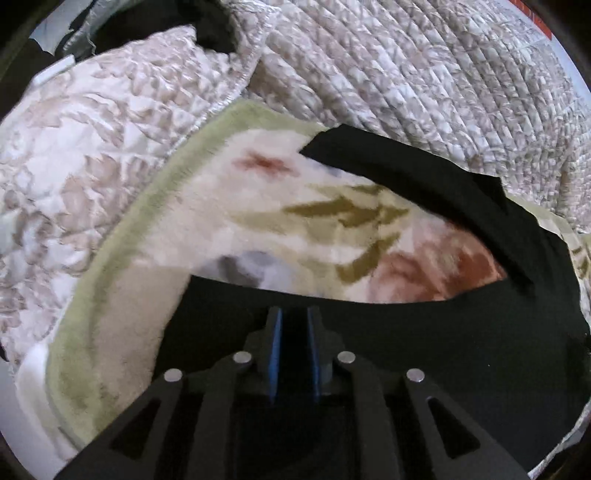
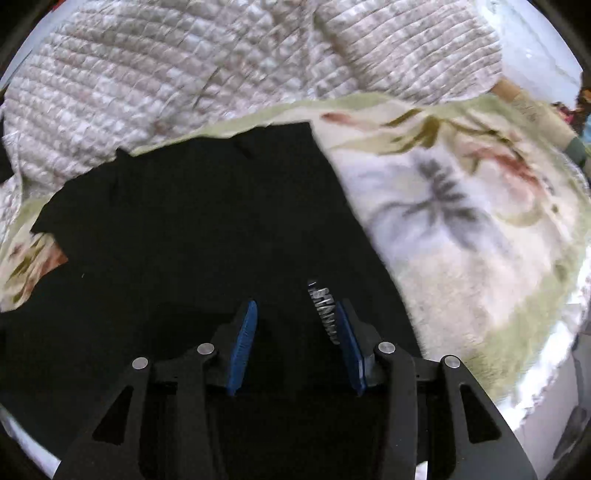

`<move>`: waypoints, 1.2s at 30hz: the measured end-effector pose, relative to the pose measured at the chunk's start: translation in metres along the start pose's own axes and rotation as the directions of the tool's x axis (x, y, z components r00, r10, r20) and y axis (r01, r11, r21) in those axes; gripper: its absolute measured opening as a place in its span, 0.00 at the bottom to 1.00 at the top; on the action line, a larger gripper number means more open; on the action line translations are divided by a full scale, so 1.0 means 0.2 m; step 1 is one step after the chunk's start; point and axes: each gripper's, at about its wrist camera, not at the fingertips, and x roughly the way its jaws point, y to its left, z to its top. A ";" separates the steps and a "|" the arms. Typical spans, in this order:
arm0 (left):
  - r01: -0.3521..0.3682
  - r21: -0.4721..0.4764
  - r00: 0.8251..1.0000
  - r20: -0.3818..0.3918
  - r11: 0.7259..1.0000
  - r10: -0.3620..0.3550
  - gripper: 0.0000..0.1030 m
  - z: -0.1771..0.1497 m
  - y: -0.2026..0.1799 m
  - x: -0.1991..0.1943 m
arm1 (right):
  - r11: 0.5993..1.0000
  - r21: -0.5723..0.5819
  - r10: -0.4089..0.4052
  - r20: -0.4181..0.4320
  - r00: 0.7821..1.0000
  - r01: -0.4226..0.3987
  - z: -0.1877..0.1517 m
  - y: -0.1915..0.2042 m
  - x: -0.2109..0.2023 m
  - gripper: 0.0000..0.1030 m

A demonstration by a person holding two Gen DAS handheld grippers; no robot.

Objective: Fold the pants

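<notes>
Left gripper [image 1: 295,317] angled down, narrow gap (empty); right gripper [image 2: 295,314] parted over black pants [image 2: 184,221].

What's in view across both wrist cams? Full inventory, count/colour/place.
pants: 1, black, spread on the floral blanket, under both grippers; white lettering shows beside the right gripper's right pad
floral blanket: 1, cream with green border and red-brown and olive flowers, under the pants
quilt: 1, white and beige, quilted, bunched behind the blanket
dark fabric: 1 piece, black, top left of the left wrist view, partly behind the quilt; cannot tell what it is
left gripper: 1, black with blue pads, over the pants, narrow gap between the pads, nothing clearly pinched
right gripper: 1, black with blue pads, over the pants, jaws apart, nothing gripped
</notes>
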 end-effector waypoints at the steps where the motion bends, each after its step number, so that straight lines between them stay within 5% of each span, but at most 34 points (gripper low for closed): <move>1: 0.024 -0.005 1.000 0.002 1.000 -0.024 0.15 -0.01 -0.01 -0.02 | 1.000 -0.001 0.009 -0.004 1.000 -0.009 0.00 0.01 -0.02 0.43; 3: 0.064 0.025 0.998 0.019 0.998 -0.064 0.17 -0.03 -0.06 -0.08 | 0.999 -0.028 0.035 0.007 0.999 -0.035 0.01 0.06 -0.05 0.43; 7: 0.140 0.103 0.989 0.038 0.985 -0.144 0.44 -0.11 -0.22 -0.19 | 0.986 -0.143 0.099 0.053 0.994 -0.090 -0.02 0.29 -0.17 0.62; 12: 0.240 0.225 0.970 -0.019 0.944 -0.242 0.47 -0.24 -0.46 -0.17 | 0.949 -0.270 0.173 0.025 0.985 -0.160 -0.09 0.56 -0.17 0.62; 17: 0.200 0.270 0.980 -0.046 0.942 -0.195 0.47 -0.29 -0.54 -0.06 | 0.908 -0.361 0.214 -0.033 0.976 -0.211 -0.18 0.73 -0.07 0.62; 21: 0.207 0.250 0.978 -0.031 0.946 -0.206 0.48 -0.27 -0.51 -0.05 | 0.916 -0.331 0.209 -0.092 0.974 -0.228 -0.21 0.68 0.05 0.62; 29: 0.107 0.126 0.994 -0.014 0.986 -0.106 0.48 -0.16 -0.33 0.04 | 0.906 -0.344 0.237 -0.068 0.969 -0.246 -0.20 0.71 -0.02 0.62; 36: 0.114 0.109 0.993 -0.015 0.987 -0.113 0.48 -0.19 -0.31 -0.04 | 0.914 -0.323 0.239 -0.065 0.969 -0.247 -0.20 0.66 -0.03 0.62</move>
